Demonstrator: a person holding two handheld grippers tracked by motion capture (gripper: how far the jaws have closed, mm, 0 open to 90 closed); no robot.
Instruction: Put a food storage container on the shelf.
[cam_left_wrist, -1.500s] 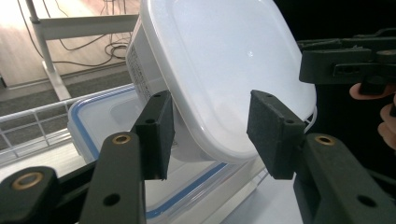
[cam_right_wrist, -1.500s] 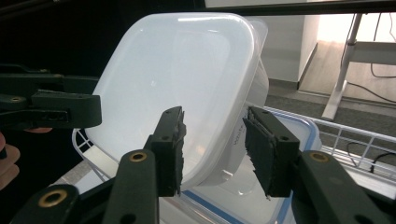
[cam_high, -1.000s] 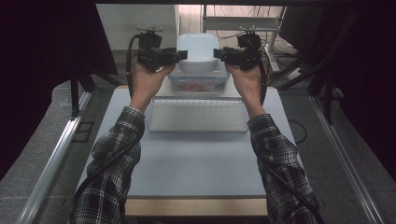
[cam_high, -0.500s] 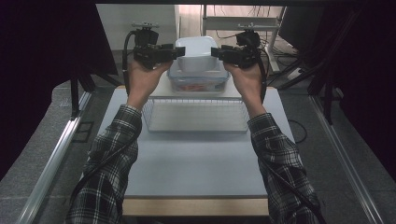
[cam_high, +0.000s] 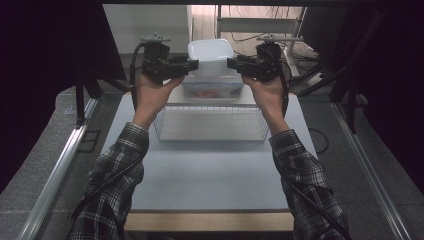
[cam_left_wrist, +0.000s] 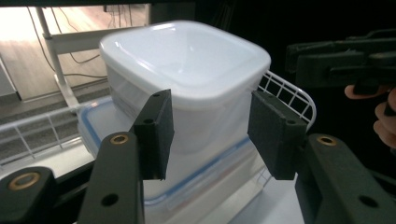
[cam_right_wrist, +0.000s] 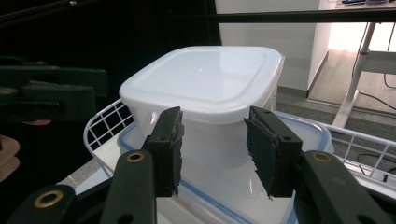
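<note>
A white lidded container (cam_high: 210, 55) (cam_left_wrist: 187, 60) (cam_right_wrist: 205, 79) stands on a flatter clear box with a blue-edged lid (cam_high: 210, 92) (cam_left_wrist: 93, 130) (cam_right_wrist: 308, 133) at the far end of the table. My left gripper (cam_high: 194, 64) (cam_left_wrist: 215, 112) is level at the white container's left side, its jaws apart and just closed a little; the container's wall lies beyond the pads. My right gripper (cam_high: 231, 62) (cam_right_wrist: 212, 126) mirrors it at the right side, jaws apart. Whether any fingertip touches the wall I cannot tell.
A white wire basket (cam_high: 210, 140) (cam_left_wrist: 289, 93) (cam_right_wrist: 102, 126) lies mid-table, just in front of the stack. Bare grey tabletop (cam_high: 210, 175) stretches toward the person. Dark curtains flank the table, and desk legs and cables stand behind it.
</note>
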